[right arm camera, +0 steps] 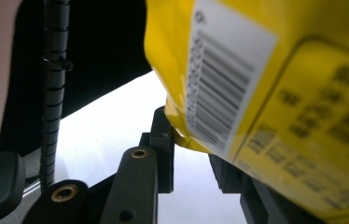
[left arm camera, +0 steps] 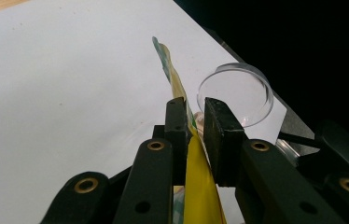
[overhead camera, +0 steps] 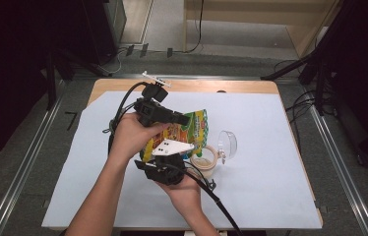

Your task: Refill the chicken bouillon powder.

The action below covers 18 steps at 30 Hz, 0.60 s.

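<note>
Snack bag [overhead camera: 192, 132] held by both grippers.
It was clamped in the left gripper [left arm camera: 195, 123] and the right gripper [right arm camera: 189, 140], just beside a jar [overhead camera: 205, 161].

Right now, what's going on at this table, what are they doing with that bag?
A person holds a snack bag up off the white table cover with two handheld grippers. The left gripper is shut on the bag's thin edge, and the right gripper is shut on another edge, near the barcode. Beside the bag stands a small open jar, its clear lid swung back.
</note>
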Motion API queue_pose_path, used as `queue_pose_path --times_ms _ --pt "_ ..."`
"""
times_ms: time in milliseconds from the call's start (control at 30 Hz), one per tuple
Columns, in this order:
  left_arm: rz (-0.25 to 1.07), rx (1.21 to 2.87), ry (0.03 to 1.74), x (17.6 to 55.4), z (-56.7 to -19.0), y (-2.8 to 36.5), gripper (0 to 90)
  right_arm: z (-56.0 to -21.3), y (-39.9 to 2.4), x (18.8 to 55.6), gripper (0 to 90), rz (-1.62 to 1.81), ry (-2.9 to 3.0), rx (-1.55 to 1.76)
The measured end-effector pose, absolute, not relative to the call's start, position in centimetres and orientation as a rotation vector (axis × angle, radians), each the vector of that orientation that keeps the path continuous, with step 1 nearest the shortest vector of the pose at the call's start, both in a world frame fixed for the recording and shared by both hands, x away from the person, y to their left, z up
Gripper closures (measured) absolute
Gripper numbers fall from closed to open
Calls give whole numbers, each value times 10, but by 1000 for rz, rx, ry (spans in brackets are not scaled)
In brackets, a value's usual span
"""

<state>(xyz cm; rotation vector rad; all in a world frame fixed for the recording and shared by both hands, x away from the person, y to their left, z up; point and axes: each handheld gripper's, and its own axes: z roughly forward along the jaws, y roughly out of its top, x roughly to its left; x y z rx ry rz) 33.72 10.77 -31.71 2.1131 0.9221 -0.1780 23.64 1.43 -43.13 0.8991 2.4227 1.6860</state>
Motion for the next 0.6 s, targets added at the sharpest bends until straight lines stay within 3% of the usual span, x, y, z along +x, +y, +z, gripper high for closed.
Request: queue_pose_path --times_ms 600 --pt "-253 2119 946 355 -324 107 804 -427 13 240 743 1670 2434 912"
